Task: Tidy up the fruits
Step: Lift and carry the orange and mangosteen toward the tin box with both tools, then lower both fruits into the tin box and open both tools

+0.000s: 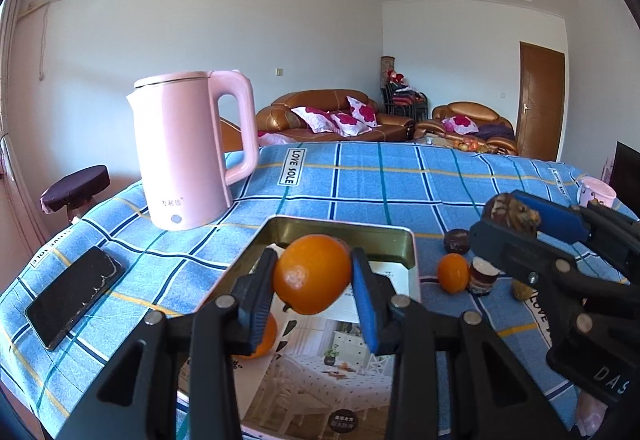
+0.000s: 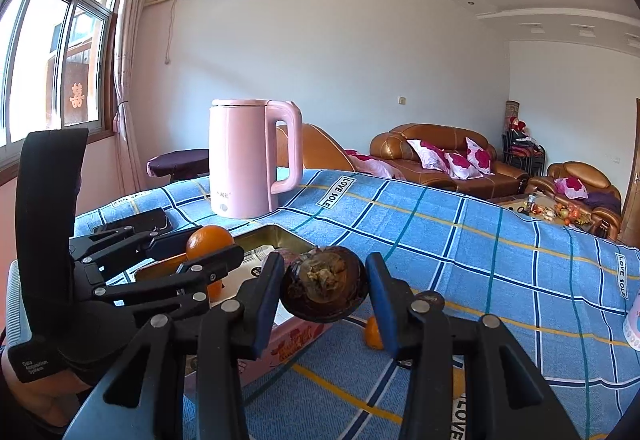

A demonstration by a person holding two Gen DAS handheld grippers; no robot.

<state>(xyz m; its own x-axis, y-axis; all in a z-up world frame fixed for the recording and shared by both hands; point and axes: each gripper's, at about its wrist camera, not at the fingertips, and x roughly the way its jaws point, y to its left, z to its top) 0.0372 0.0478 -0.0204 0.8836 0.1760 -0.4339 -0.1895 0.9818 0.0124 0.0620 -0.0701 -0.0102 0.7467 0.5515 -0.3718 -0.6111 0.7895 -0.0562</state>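
Observation:
My left gripper (image 1: 313,276) is shut on an orange (image 1: 308,268), held over the open gold tin box (image 1: 396,240). A second orange (image 1: 264,340) lies in the box, partly hidden by my left finger. My right gripper (image 2: 325,282) is shut on a dark brown round fruit (image 2: 320,292), just right of the tin box (image 2: 288,236). In the left wrist view the right gripper (image 1: 502,213) hovers at the right with the brown fruit (image 1: 514,209). In the right wrist view the left gripper (image 2: 208,247) holds the orange (image 2: 208,238) at the left.
On the blue checked cloth lie a small orange (image 1: 453,272), a dark purple fruit (image 1: 456,241) and a cut dark fruit (image 1: 483,275). A pink kettle (image 1: 192,151) stands behind the box, a phone (image 1: 76,296) at the left, a pink cup (image 1: 596,191) at the far right.

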